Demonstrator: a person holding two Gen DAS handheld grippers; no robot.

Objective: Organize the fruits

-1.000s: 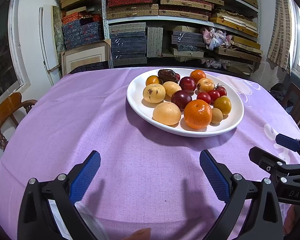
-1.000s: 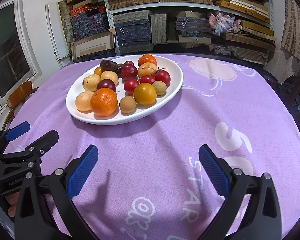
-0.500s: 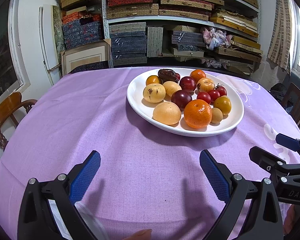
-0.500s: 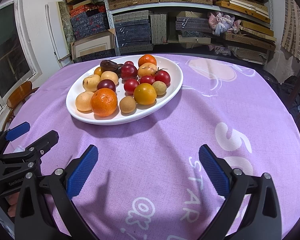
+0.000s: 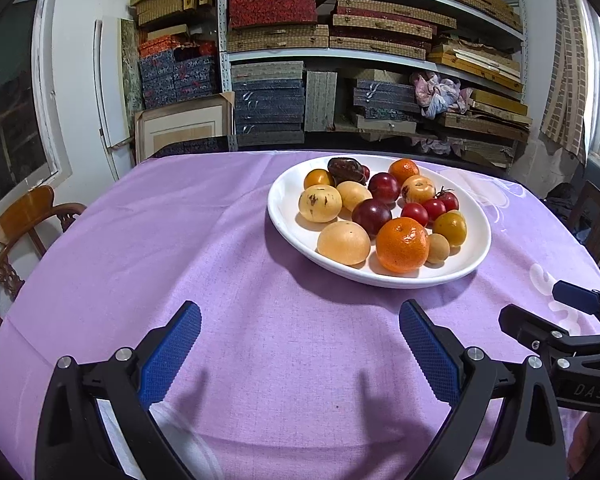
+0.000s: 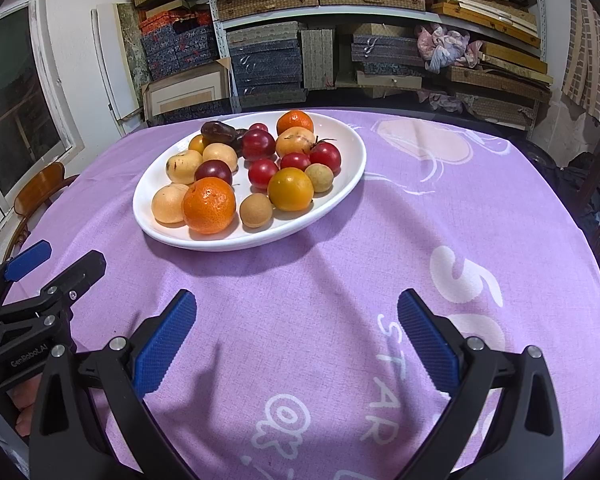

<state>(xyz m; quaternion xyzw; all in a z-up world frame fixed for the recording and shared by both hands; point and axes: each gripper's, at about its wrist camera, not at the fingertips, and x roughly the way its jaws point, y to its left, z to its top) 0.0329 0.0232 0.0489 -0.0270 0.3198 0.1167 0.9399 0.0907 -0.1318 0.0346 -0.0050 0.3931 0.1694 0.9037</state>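
Left gripper (image 5: 300, 322) and right gripper (image 6: 297, 312) side by side, level over tablecloth (image 5: 180, 248), spread wide, empty, short of fruit plate (image 5: 288, 200).

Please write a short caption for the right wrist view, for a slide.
Open right gripper above the purple tablecloth, facing a white plate of mixed fruit; left gripper alongside.

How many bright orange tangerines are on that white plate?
2. One tangerine sits at the near edge of the plate; the other is at the far side. Another may hide behind the pile.
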